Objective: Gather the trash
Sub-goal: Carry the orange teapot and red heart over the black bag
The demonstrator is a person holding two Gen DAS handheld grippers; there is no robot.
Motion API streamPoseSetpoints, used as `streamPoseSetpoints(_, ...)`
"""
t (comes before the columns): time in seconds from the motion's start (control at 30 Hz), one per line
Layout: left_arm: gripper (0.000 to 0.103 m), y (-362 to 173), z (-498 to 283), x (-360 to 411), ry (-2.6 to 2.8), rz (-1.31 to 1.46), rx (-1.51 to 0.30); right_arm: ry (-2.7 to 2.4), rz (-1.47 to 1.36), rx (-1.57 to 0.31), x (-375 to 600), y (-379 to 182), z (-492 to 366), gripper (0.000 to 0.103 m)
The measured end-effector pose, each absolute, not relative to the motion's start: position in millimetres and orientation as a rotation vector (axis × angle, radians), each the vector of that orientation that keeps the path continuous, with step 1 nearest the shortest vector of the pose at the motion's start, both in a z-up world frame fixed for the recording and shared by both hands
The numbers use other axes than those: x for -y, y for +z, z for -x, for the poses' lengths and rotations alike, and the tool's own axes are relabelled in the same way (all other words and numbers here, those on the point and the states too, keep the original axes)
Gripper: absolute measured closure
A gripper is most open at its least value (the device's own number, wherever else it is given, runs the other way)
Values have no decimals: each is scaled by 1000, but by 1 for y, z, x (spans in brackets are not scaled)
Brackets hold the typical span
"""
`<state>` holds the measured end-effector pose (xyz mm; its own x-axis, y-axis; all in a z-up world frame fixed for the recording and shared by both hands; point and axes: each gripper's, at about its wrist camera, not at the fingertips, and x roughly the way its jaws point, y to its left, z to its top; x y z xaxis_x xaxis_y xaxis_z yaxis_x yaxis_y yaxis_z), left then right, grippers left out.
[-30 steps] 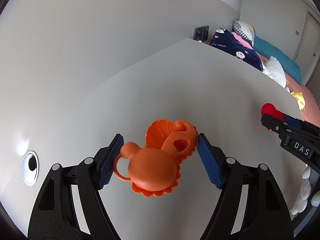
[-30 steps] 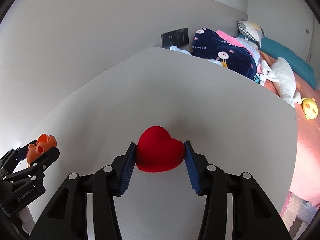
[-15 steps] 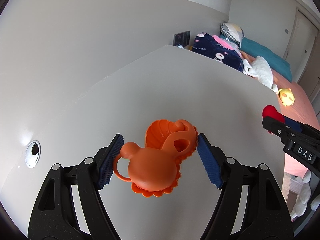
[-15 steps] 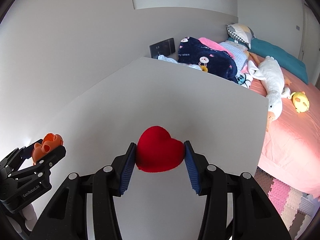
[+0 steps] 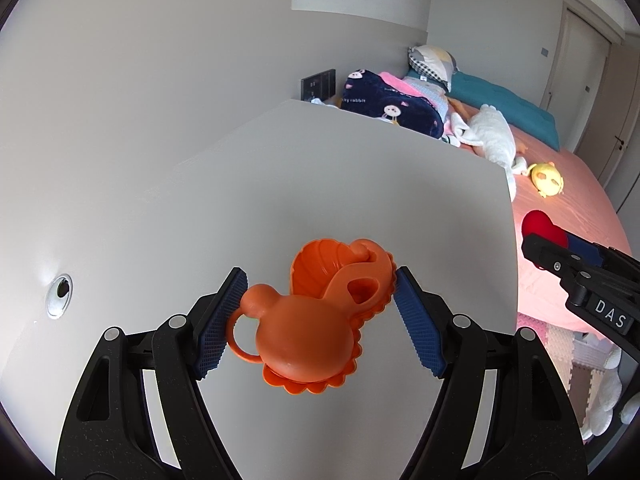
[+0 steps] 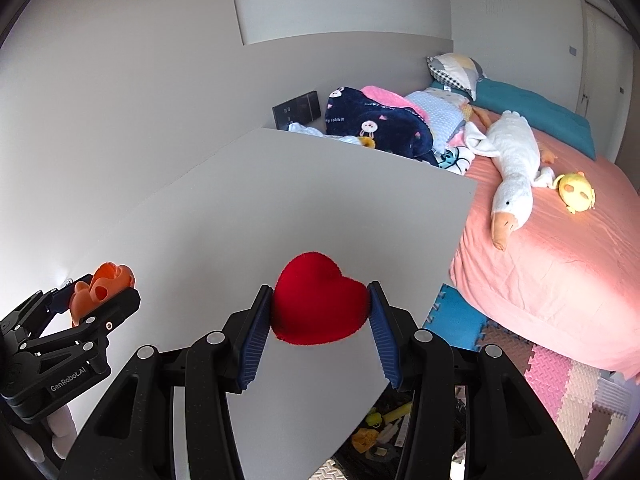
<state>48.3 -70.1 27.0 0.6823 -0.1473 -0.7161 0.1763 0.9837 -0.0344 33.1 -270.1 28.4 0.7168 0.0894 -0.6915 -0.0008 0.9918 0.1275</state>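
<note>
My left gripper is shut on an orange plastic toy, shell-shaped with a round knob and a loop handle, held above the grey table. My right gripper is shut on a red plush heart, also held above the table. The right gripper shows at the right edge of the left wrist view with the red heart. The left gripper shows at the lower left of the right wrist view with the orange toy.
A bed with a pink cover stands right of the table, with a white goose plush, a yellow plush and a dark blue blanket. Foam floor mats lie below. Small items lie beneath the table's edge. A cable hole is at the left.
Both grippers have drawn back and turned right with their objects still held. More of the bed, the floor mats and the table's right edge have come into view.
</note>
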Motion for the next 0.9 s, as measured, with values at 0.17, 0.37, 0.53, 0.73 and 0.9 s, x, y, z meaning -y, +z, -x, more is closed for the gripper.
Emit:
streamPoseSetpoints(0.17, 30, 30, -34, 82, -198, -51, -793, 41, -128, -751, 280, 34, -17, 54)
streamPoseSetpoints(0.37, 30, 34, -22, 95, -212, -65, -781, 23, -146, -730, 295, 39, 5, 54)
streamPoseSetpoints(0.53, 30, 37, -11, 105, -225, -72, -774, 7, -153, -716, 307, 42, 19, 54)
streamPoseSetpoints(0.73, 30, 36, -4, 118, -247, -79, -770, -14, -160, -708, 322, 42, 32, 54)
streamPoseSetpoints(0.9, 30, 35, -1, 133, -269, -92, -771, -38, -174, -701, 336, 42, 41, 54)
